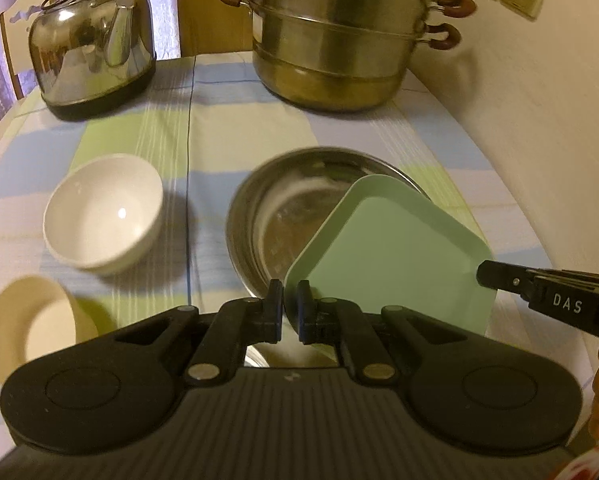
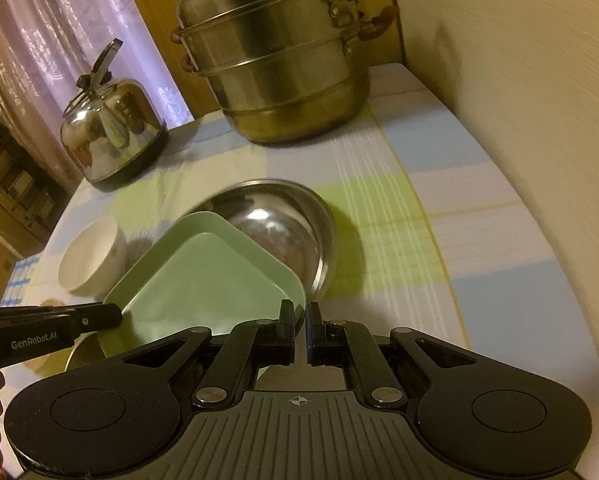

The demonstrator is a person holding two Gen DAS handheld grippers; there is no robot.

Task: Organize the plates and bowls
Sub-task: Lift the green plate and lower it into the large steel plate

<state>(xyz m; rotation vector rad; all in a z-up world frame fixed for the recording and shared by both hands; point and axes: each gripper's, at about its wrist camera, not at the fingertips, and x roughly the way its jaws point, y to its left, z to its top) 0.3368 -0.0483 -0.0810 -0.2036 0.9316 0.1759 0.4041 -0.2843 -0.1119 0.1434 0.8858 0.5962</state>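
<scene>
A pale green square plate (image 1: 387,256) (image 2: 207,276) hangs tilted over a shallow round steel dish (image 1: 283,208) (image 2: 283,220) on the checked tablecloth. My left gripper (image 1: 289,300) is shut on the plate's near left rim; in the right wrist view its tip (image 2: 117,316) reaches the plate from the left. My right gripper (image 2: 299,320) is shut on the rim at the opposite side, and it enters the left wrist view from the right (image 1: 485,276). A white bowl (image 1: 103,208) (image 2: 91,256) stands left of the dish. Nearer stands a cream bowl (image 1: 31,320).
A shiny steel kettle (image 1: 91,44) (image 2: 111,128) stands at the back left. A tall stacked steamer pot (image 1: 339,32) (image 2: 283,60) stands at the back. A pale wall (image 2: 519,100) runs along the table's right edge.
</scene>
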